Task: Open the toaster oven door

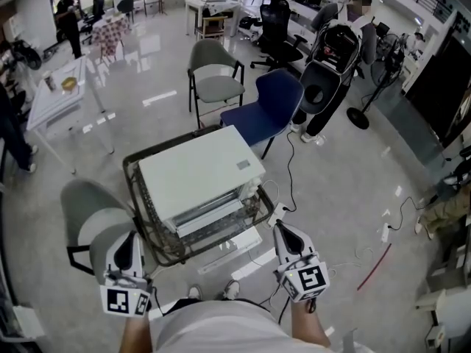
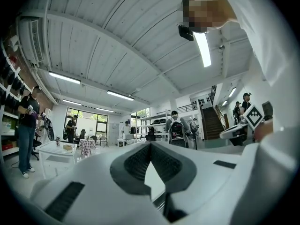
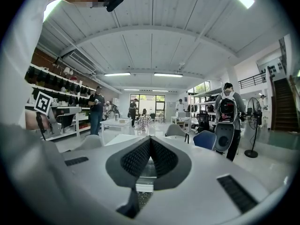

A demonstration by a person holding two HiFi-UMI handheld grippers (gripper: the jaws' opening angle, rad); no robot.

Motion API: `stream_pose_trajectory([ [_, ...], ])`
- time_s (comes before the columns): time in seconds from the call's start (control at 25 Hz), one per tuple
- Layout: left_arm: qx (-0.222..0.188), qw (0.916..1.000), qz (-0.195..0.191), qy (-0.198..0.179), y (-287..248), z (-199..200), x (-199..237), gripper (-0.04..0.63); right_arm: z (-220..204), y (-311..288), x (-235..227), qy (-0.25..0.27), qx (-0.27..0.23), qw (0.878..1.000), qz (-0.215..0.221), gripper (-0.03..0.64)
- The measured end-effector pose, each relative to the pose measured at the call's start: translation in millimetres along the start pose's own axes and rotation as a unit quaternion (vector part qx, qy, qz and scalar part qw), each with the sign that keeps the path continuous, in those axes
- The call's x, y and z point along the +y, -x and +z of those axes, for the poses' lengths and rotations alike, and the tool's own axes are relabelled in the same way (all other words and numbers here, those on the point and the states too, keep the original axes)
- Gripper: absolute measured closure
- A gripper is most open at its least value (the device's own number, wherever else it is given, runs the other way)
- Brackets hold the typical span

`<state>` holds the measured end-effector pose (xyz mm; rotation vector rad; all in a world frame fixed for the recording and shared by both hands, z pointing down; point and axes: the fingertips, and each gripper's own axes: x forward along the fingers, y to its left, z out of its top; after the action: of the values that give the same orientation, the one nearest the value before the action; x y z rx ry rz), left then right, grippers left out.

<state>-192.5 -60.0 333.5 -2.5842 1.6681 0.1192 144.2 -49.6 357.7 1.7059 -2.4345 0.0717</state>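
The oven point(image 1: 199, 169) sits on a low dark-framed tabletop point(image 1: 133, 197), toward its far side, with its front turned to the person. Wire racking shows across that front, and a pale flat strip point(image 1: 232, 243) lies out past the tabletop's near edge. It could be the door folded down, or it could be glare off the glossy floor under a shut glass door. The head view does not settle which, so whether the door is open or shut cannot be told from here. If it is shut, the handle along the front has yet to be caught and pulled down.

Both tools are held low in front of the person's body, pointing roughly level toward the oven and clear of it. The left hand-held gripper point(image 1: 135, 236) hangs off the tabletop's near left corner, clenched on nothing. The right hand-held gripper point(image 1: 280, 228) is off the near right corner, its pads also pressed together and empty, with the oven's front showing just beyond its tips.
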Motion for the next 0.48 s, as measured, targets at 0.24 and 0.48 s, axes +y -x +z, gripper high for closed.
stream_pose_trajectory([
  [0.24,0.002,1.0,-0.005,0.002,5.9,0.7,10.4,0.578,-1.6,-4.0,17.3,0.002,0.007,1.0,0.003,0.595],
  [0.48,-0.001,1.0,-0.005,0.004,11.8,-1.3,13.0,0.578,-0.2,-6.9,26.1,0.004,0.005,1.0,0.009,0.595],
])
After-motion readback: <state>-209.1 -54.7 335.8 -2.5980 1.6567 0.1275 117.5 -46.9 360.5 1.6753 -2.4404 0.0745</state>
